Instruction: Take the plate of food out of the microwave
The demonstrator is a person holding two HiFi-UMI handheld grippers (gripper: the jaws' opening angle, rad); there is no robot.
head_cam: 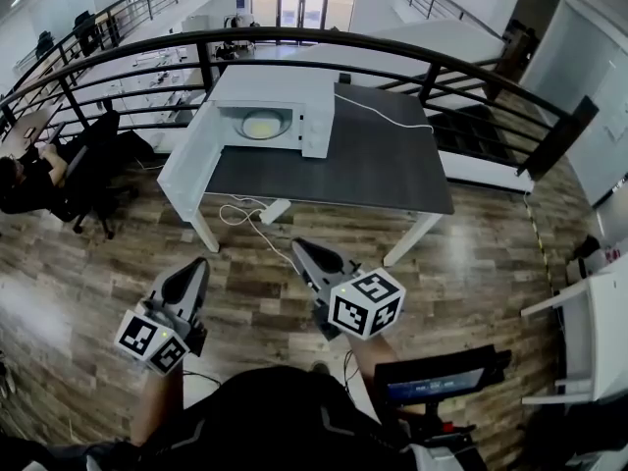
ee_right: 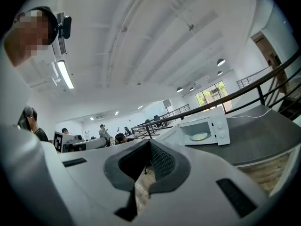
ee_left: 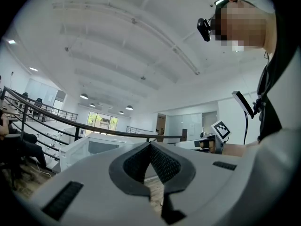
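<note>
Plate of food (head_cam: 262, 124) lies flat inside the microwave (head_cam: 316, 126); it is round, so no long axis. The microwave sits at the table's (head_cam: 373, 160) far left corner, long side along the back edge, door (head_cam: 186, 160) swung open past the left end. Left gripper (head_cam: 199, 266) and right gripper (head_cam: 299, 247) are both pinched closed and empty, well short of the table's near edge.

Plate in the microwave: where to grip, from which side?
Pinch the near rim of the plate, coming in level through the open front of the microwave. It lies flat inside, walled on other sides; the door stands wide.
</note>
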